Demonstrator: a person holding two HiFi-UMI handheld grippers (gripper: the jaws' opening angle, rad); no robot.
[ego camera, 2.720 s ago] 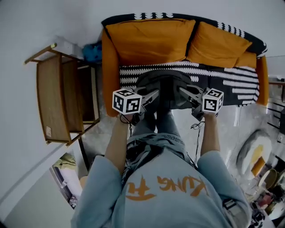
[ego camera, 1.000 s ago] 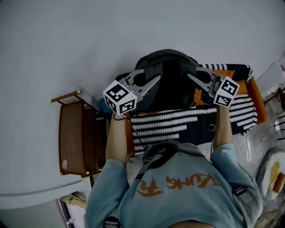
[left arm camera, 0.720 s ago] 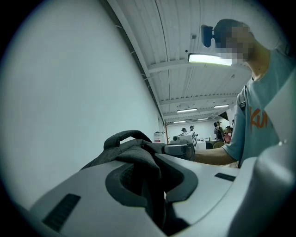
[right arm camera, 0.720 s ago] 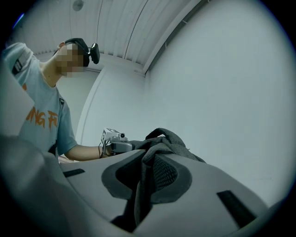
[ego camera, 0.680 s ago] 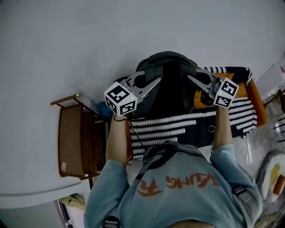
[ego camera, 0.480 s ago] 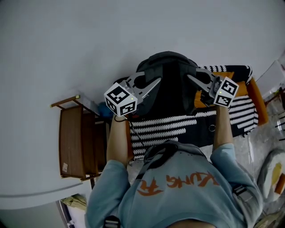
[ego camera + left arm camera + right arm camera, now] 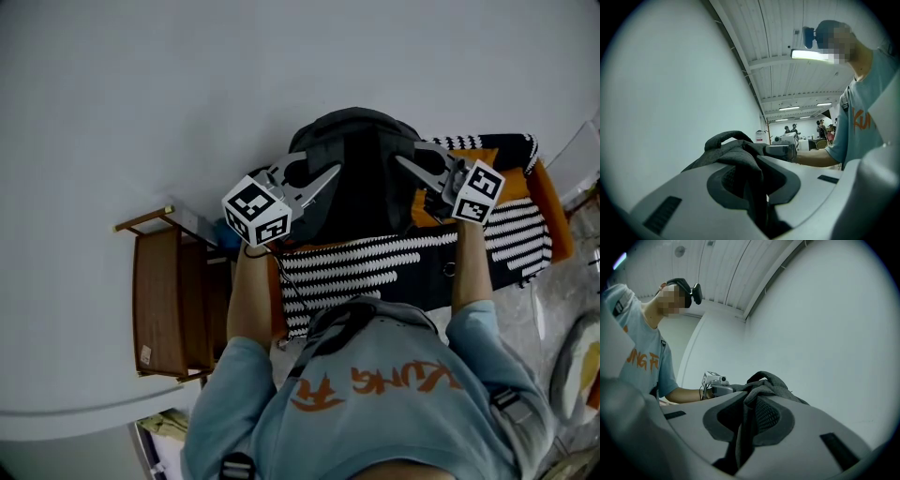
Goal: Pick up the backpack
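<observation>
- Backpack, dark grey, hung between two hand-held grippers and appeared lifted off the striped sofa below it.
- Jaws of the left gripper stood nearly together, pinching a fold of backpack fabric; the right gripper pinched the opposite side likewise.
- Lifting step looked complete; the next move would call for a steady, level hold with both pinches tight.

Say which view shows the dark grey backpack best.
Head view: the dark grey fabric backpack shows nearly whole, held by left gripper and right gripper. Gripper views show only bunched fabric clamped in their jaws.
</observation>
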